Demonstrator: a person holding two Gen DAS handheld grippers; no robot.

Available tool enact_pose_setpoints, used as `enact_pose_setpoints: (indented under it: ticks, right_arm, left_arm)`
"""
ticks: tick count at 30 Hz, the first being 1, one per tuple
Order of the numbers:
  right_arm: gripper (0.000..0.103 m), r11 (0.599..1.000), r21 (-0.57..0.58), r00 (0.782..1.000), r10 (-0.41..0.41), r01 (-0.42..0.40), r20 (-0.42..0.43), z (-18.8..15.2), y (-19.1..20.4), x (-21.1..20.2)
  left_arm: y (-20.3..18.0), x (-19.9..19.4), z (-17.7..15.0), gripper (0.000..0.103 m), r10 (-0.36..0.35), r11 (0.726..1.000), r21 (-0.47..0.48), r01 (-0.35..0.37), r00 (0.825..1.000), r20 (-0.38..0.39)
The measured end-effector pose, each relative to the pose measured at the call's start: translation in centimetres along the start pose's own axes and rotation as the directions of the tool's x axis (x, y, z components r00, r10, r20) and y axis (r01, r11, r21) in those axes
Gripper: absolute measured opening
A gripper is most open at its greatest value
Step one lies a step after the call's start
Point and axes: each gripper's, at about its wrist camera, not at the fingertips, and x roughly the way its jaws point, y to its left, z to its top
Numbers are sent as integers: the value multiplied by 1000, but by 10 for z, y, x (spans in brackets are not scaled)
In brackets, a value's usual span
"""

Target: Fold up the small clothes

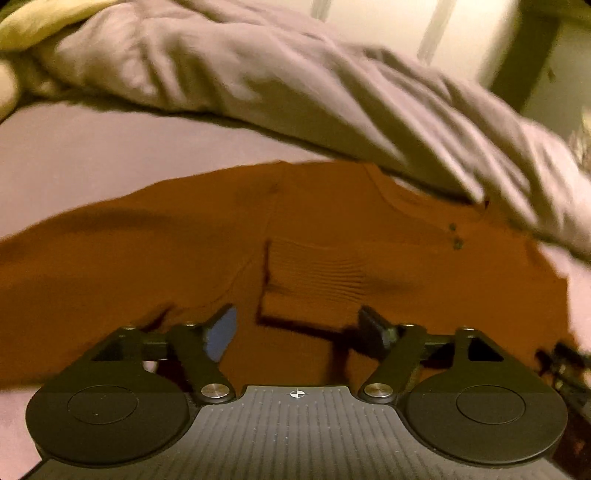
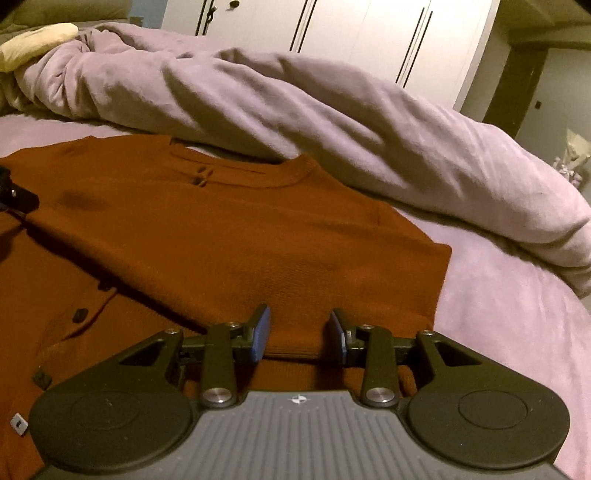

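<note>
A rust-orange knit cardigan [image 2: 207,236] with dark buttons lies flat on the lilac bed sheet [image 2: 509,332]. Its right sleeve is folded across the front. It also shows in the left wrist view [image 1: 184,251], with a ribbed cuff [image 1: 317,273] folded onto the body. My left gripper [image 1: 301,328] is open, low over the cardigan, holding nothing. My right gripper [image 2: 299,332] is open just above the folded edge of the cardigan, holding nothing. The tip of the left gripper shows at the left edge of the right wrist view [image 2: 18,197].
A bunched lilac duvet [image 2: 295,110] lies across the bed just behind the cardigan's collar, also in the left wrist view [image 1: 295,85]. A cream pillow [image 2: 33,40] is at the far left. White wardrobe doors [image 2: 369,33] stand behind the bed.
</note>
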Motion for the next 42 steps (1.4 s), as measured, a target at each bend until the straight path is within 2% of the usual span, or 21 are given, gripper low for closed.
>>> enact_pose_setpoints:
  ticks: [1,2,4,7,10,12,15,18,21,23,26,27,30,33,37,40,42]
  right_arm:
    - [35,1000,7,1000,-5,5,4,-1,-1,-6]
    - [35,1000,8,1000,-15,15,13,-2,1,-13]
    - [44,999,16,999,-32,31,21,-10,2,-28]
    - [53,997,80,999,9,-12,35,-26,2,-57]
    - [59,992,118,999,32,-36,41,-43,7,-80]
    - [59,988,144,998,47,-52,35,-50,12,-91]
    - [59,978,186,996,93,-94,17,-55,16,-98]
    - [59,971,219,995,100,-99,5,-57,18,-98]
    - [59,954,277,992,125,-115,-20,-56,16,-94]
    - [60,946,303,990,136,-116,-43,-57,15,-90]
    - [60,946,305,990,130,-109,-48,-59,16,-91]
    - [60,948,300,991,125,-105,-49,-60,17,-92]
    - [60,951,294,992,117,-98,-47,-61,19,-94]
    - [57,949,306,995,90,-74,-39,-61,18,-95]
    - [52,955,295,999,26,-12,-44,-61,17,-97]
    - [52,959,283,999,7,7,-50,-60,16,-97]
    - [52,961,276,998,3,12,-56,-61,15,-96]
  left_arm:
    - [8,-12,-5,95,19,999,-40,-18,1000,17]
    - [17,-24,-9,96,39,997,-74,-37,999,30]
    - [41,-49,-23,96,77,986,-151,-68,996,54]
    - [96,-88,-49,96,140,939,-330,-101,985,98]
    - [158,-121,-73,96,189,861,-501,-89,970,152]
    - [197,-139,-87,95,209,785,-617,-57,962,177]
    - [238,-156,-102,91,263,681,-731,-35,944,201]
    - [265,-164,-110,90,296,627,-779,-21,931,214]
    - [291,-161,-117,84,298,557,-830,1,933,201]
    - [306,-164,-126,73,286,515,-856,40,934,216]
    - [318,-165,-127,63,296,499,-865,61,925,236]
    - [319,-165,-126,61,301,502,-862,62,923,242]
    - [321,-167,-121,45,312,522,-850,69,912,265]
    - [325,-156,-114,44,318,517,-854,58,913,255]
    - [323,-154,-106,44,324,548,-836,33,913,249]
    - [321,-152,-100,22,309,572,-820,24,919,243]
    - [320,-150,-96,20,312,576,-818,6,923,227]
